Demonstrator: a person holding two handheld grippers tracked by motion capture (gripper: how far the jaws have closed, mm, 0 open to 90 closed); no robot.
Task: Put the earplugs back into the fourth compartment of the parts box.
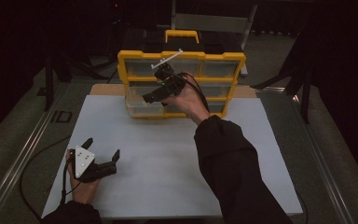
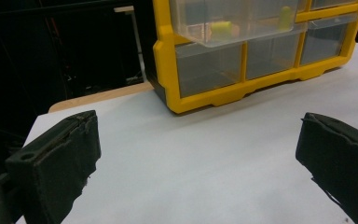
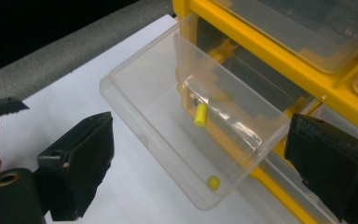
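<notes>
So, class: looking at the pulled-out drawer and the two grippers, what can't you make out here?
- High view: clear drawer contents, too dark and small.
- Right gripper view: right gripper jaw tips, cut off by the bottom edge.
- Left gripper view: yellow organizer top, cut off by the upper edge.

Drawer cabinet (image 1: 182,84) at table's (image 1: 168,158) far edge.
One drawer (image 3: 186,126) pulled out toward the near side, two small pieces (image 3: 200,114) in it; right gripper (image 1: 161,86) above it, left gripper (image 1: 103,149) near-left on table.

The drawer (image 3: 168,121) is clear glossy plastic in a yellow plastic cabinet (image 1: 182,84). The worktop (image 1: 168,158) looks matt white. The tool pads (image 3: 81,158) seem to be rough black foam.
</notes>
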